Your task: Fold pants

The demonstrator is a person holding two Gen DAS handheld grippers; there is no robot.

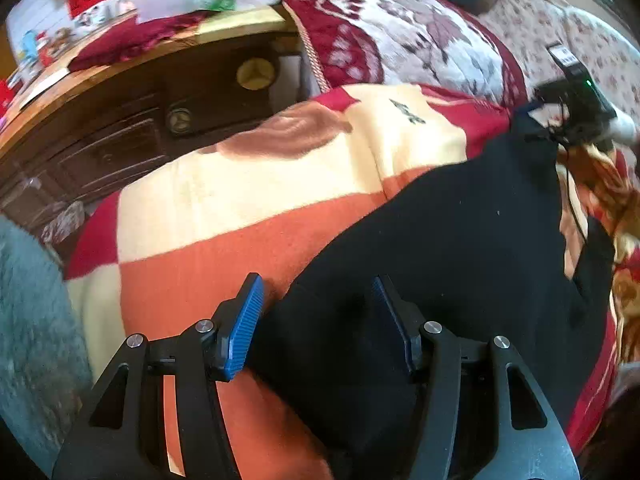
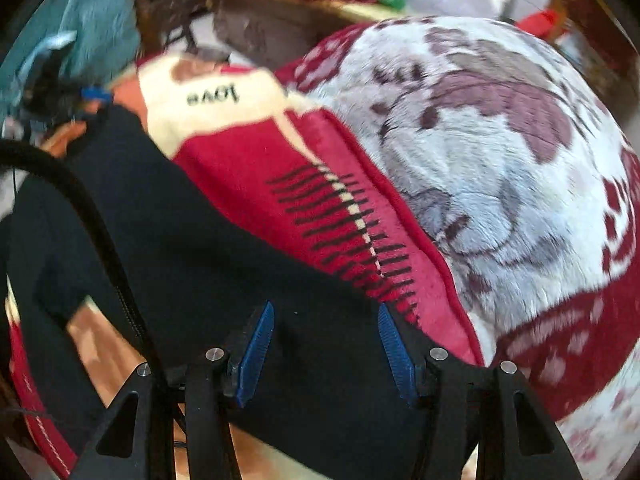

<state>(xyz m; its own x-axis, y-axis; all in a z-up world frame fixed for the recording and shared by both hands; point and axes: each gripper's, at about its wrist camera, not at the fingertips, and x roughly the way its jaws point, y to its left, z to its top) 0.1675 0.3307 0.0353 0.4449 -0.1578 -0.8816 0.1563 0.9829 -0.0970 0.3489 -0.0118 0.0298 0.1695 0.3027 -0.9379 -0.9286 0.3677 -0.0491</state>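
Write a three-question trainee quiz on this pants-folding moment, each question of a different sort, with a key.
1. True or false: the left tool has its blue pads clamped together with no gap.
2. Multiple choice: the black pants lie on (A) a bare wooden floor, (B) a patterned blanket of orange, cream and red, (C) a glass table.
3. Fill in: the word printed in black on the cream patch of the blanket, seen upside down in the right wrist view, is ____.

Key: 1 false, both the left tool and the right tool stand open over the pants; 2 B; 3 love.
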